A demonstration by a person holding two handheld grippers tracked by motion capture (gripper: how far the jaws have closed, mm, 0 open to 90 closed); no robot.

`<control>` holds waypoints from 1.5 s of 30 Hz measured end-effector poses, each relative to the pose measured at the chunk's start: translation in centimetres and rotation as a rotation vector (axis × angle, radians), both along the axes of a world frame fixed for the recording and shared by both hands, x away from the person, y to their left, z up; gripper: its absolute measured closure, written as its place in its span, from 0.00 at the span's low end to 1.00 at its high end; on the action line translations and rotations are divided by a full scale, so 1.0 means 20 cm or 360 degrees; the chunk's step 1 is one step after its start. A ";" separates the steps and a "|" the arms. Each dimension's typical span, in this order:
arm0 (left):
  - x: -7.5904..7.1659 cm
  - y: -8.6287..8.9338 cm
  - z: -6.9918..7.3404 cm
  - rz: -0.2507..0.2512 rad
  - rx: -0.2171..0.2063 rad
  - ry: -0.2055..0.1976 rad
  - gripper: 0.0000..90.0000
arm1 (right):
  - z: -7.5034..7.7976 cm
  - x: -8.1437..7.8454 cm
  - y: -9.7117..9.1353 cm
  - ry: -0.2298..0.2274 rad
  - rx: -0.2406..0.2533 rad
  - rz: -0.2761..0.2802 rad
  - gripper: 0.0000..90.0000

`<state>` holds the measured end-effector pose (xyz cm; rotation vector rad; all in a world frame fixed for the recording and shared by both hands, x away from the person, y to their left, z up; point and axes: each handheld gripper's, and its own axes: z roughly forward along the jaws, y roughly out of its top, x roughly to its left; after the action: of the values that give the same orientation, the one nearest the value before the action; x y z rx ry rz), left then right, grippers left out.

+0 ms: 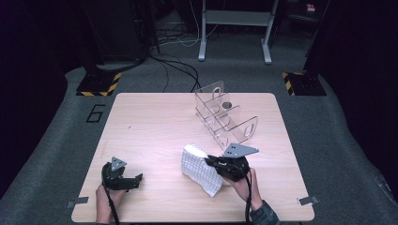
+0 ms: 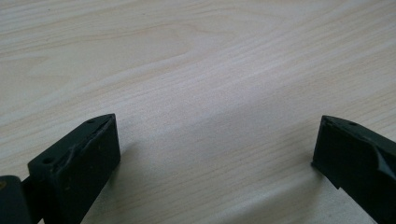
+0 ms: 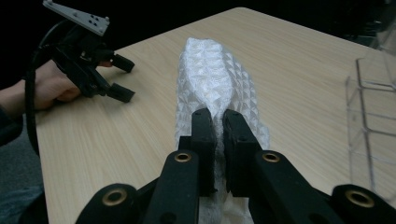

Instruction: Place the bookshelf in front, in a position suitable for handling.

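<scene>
Grippers and stock, left to right: left gripper (image 1: 123, 177) is resting low at the near-left of the table (image 1: 150, 122), jaws standing wide apart, holding nothing, seemingly waiting. Right gripper (image 1: 212, 161) is pinching the white textured cloth (image 1: 199, 168) tight at near-centre, probably for carrying toward the clear acrylic rack (image 1: 225, 117). A "6" (image 1: 95, 113) is showing on the floor.
</scene>
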<state>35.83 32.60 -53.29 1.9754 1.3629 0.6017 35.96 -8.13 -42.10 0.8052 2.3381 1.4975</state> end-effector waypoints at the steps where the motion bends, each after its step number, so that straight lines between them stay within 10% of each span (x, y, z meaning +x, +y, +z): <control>1: 0.00 0.00 0.00 0.0000 -0.0001 0.0000 0.01 | 0.01 0.02 0.05 0.0000 0.0006 0.0024 0.94; 10: 0.00 0.00 0.00 0.0000 0.0000 0.0000 0.01 | -0.05 0.10 0.23 0.0032 -0.0041 0.0099 0.94; 22: 0.00 0.00 0.00 -0.0001 0.0000 0.0000 0.01 | -0.31 0.21 0.44 0.0186 -0.0259 0.0177 0.91; 27: 0.00 0.00 0.00 -0.0001 0.0000 0.0000 0.01 | -0.34 0.19 0.47 0.0241 -0.0293 0.0202 0.67; 34: 0.00 0.00 0.00 -0.0003 0.0002 0.0001 0.00 | -0.23 0.14 0.31 0.0158 -0.0231 0.0156 0.30; 45: 0.02 0.00 0.00 0.0030 0.0002 0.0004 0.01 | -0.28 0.02 -0.21 0.0162 -0.0205 -0.0178 0.16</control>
<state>36.22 32.56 -53.26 1.9667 1.3842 0.6093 36.34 -12.27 -47.66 0.9816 2.3897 1.2750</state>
